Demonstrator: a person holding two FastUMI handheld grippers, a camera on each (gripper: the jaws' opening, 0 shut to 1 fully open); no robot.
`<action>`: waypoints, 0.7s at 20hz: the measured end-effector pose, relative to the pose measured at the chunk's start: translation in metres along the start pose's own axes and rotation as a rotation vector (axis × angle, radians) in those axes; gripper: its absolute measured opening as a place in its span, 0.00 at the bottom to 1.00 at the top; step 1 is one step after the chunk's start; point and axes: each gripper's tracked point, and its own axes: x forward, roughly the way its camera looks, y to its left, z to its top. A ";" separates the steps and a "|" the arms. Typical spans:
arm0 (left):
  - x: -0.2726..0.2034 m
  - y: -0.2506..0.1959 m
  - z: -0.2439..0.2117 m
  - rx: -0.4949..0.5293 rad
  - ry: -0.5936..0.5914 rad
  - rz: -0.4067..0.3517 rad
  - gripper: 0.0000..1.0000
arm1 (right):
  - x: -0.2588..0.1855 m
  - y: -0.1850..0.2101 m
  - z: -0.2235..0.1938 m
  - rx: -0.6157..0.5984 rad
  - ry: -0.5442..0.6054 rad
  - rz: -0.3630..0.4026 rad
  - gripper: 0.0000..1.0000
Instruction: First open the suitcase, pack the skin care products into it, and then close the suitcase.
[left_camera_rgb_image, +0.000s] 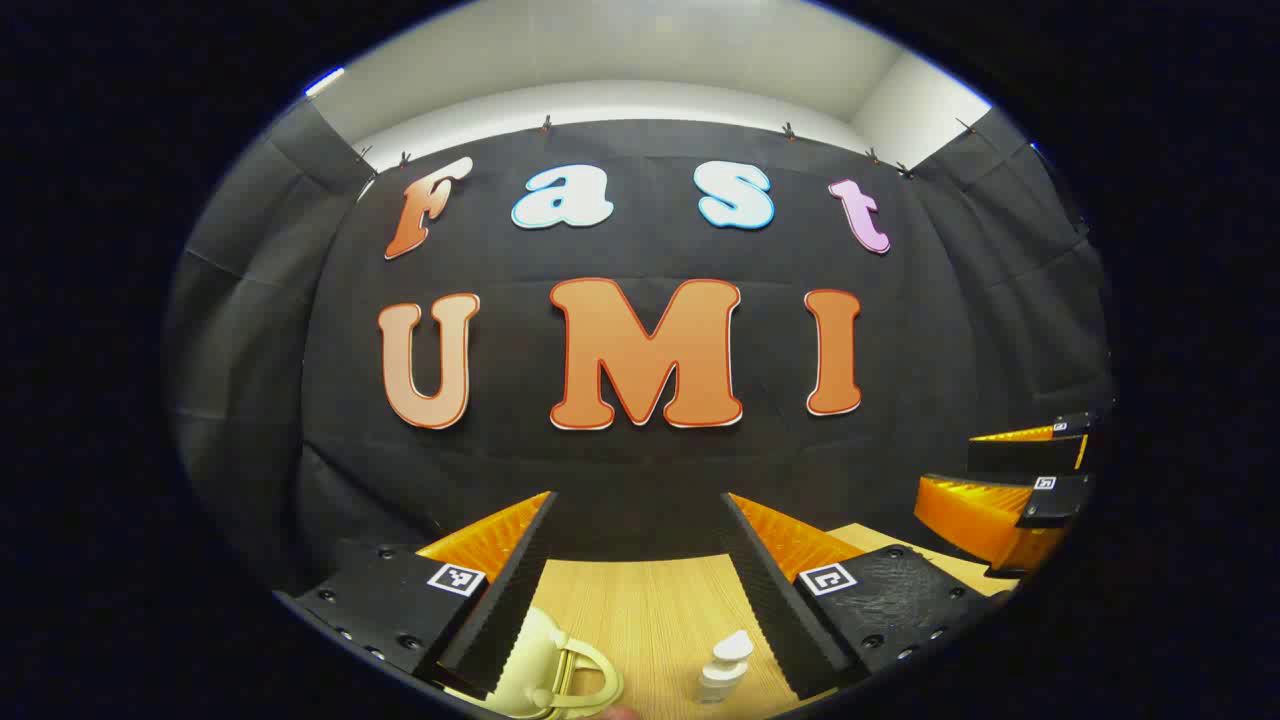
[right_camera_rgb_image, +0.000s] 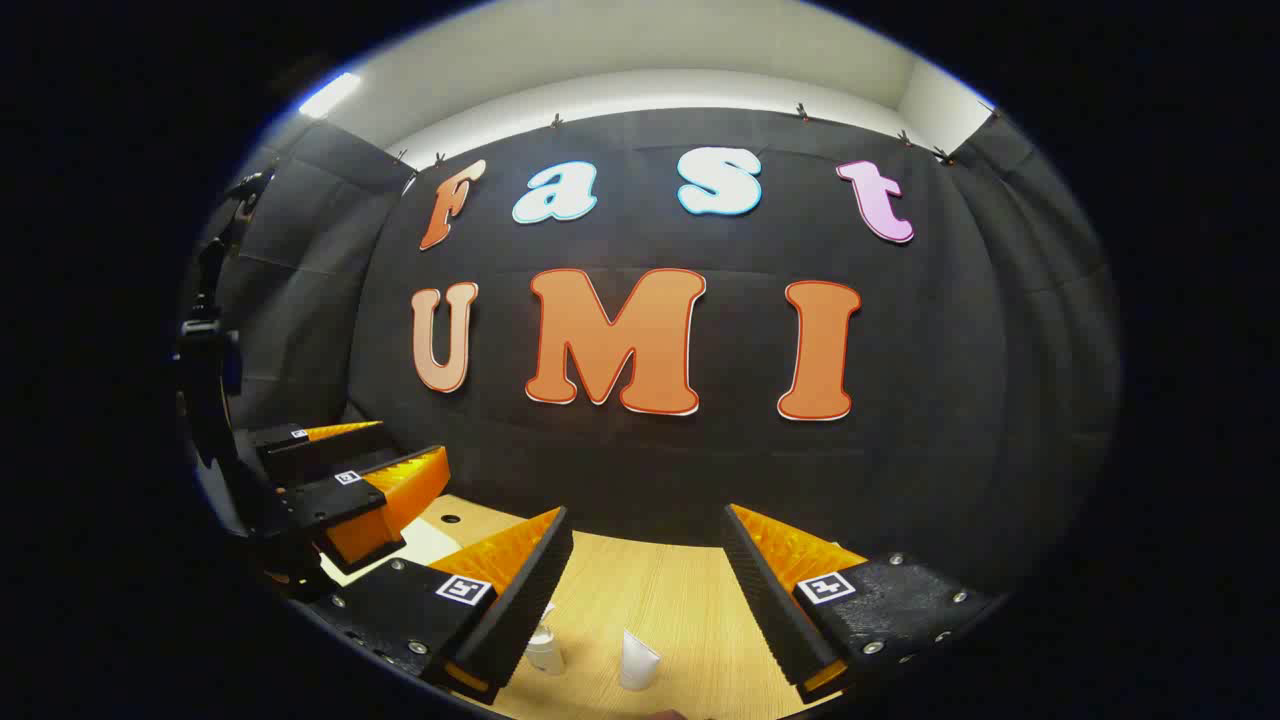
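Both grippers hover above a wooden bench, jaws spread wide and empty.

Nearest the left gripper (left_camera_rgb_image: 640, 580), a cream suitcase (left_camera_rgb_image: 548, 672) with a pump bottle (left_camera_rgb_image: 724, 668) beside it; near the right gripper (right_camera_rgb_image: 645, 590), a tube (right_camera_rgb_image: 637, 660). Opening comes first: best to steady the case, then lift its lid.

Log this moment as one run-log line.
stage: start, suitcase closed on table | left gripper: open, empty | right gripper: open, empty | pump bottle, tube unpacked
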 end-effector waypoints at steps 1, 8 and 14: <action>0.001 0.000 -0.004 0.001 0.013 0.008 0.99 | 0.002 0.002 -0.005 0.009 0.014 0.008 0.95; 0.021 0.011 0.009 0.017 -0.031 -0.007 0.99 | 0.018 0.011 0.003 0.002 -0.012 -0.043 0.95; 0.028 0.021 0.004 0.017 -0.026 -0.032 0.98 | 0.021 0.020 0.001 -0.030 0.001 -0.060 0.95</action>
